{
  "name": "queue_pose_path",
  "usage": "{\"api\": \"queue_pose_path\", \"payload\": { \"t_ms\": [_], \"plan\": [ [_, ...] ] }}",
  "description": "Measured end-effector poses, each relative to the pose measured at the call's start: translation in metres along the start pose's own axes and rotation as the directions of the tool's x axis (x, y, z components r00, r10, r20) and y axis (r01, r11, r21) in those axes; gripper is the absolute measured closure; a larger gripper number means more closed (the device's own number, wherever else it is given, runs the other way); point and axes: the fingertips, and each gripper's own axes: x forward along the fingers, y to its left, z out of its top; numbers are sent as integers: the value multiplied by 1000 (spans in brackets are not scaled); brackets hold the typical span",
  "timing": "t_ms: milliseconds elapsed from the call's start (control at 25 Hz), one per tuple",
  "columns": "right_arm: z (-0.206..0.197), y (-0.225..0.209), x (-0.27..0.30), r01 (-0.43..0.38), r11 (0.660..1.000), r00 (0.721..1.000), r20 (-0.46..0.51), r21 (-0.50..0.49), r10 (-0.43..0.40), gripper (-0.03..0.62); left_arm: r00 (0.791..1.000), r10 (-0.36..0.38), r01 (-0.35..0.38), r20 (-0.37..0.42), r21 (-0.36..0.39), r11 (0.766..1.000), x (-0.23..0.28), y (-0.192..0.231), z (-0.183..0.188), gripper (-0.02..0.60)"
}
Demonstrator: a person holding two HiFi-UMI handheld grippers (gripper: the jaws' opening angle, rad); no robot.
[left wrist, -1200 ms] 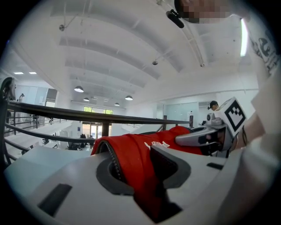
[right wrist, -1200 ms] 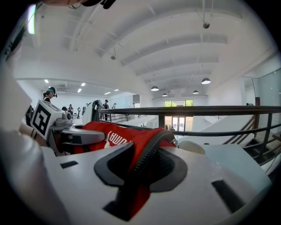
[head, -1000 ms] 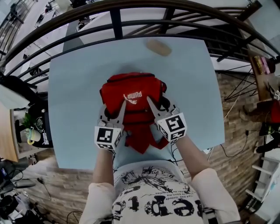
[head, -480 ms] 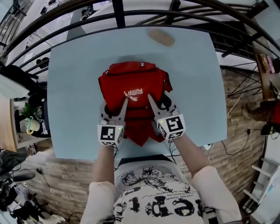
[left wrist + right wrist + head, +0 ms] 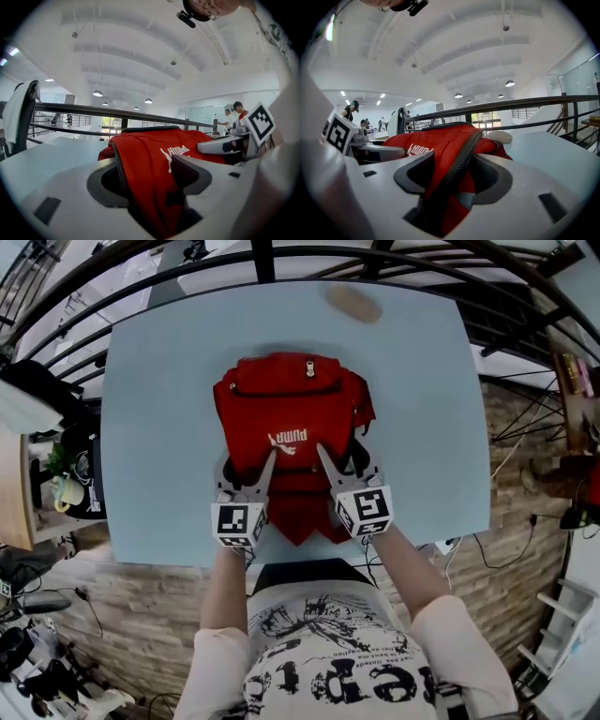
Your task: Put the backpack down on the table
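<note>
A red backpack (image 5: 291, 409) with a white logo lies on the light blue table (image 5: 150, 427), its near end towards me. My left gripper (image 5: 248, 470) straddles the bag's lower left edge, and my right gripper (image 5: 340, 461) straddles its lower right edge. In the left gripper view the red fabric (image 5: 154, 150) and its zip edge run between the jaws of the left gripper (image 5: 150, 178), which are opening and stand apart. In the right gripper view a black-edged fold of the bag (image 5: 440, 138) lies between the right gripper's (image 5: 452, 176) jaws, also opening, with gaps beside it.
A beige oval object (image 5: 354, 304) rests near the table's far edge. A black railing (image 5: 262, 257) curves behind the table. A brick floor (image 5: 141, 615) shows below the near edge. People stand far off in both gripper views.
The backpack has come down and now lies flatter on the table, its top pocket and zip showing. Both grippers sank with it, and their jaws have spread wider.
</note>
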Motion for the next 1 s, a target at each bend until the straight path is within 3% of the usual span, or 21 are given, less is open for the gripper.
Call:
{"api": "queue_pose_path", "payload": {
  "t_ms": [320, 520, 680, 840, 960, 1000],
  "plan": [
    [-18, 9, -20, 44, 999, 999, -11, 7, -44, 265, 997, 76, -78, -32, -53, 996, -29, 15, -19, 264],
    [4, 19, -54, 79, 997, 996, 40, -1, -79, 258, 994, 108, -110, -31, -69, 992, -63, 14, -8, 264],
    [22, 44, -82, 59, 998, 998, 39, -33, -58, 333, 995, 100, -99, 12, -83, 992, -97, 5, 18, 265],
    [41, 53, -129, 53, 997, 997, 57, -57, -50, 443, 996, 70, -68, 57, -39, 997, -132, -34, 46, 268],
    [57, 52, -169, 64, 995, 995, 76, -82, -58, 508, 995, 75, -73, 69, -23, 997, -157, -67, 69, 375],
    [61, 52, -178, 66, 994, 995, 79, -91, -59, 530, 994, 92, -90, 63, -24, 996, -165, -73, 75, 456]
  ]
}}
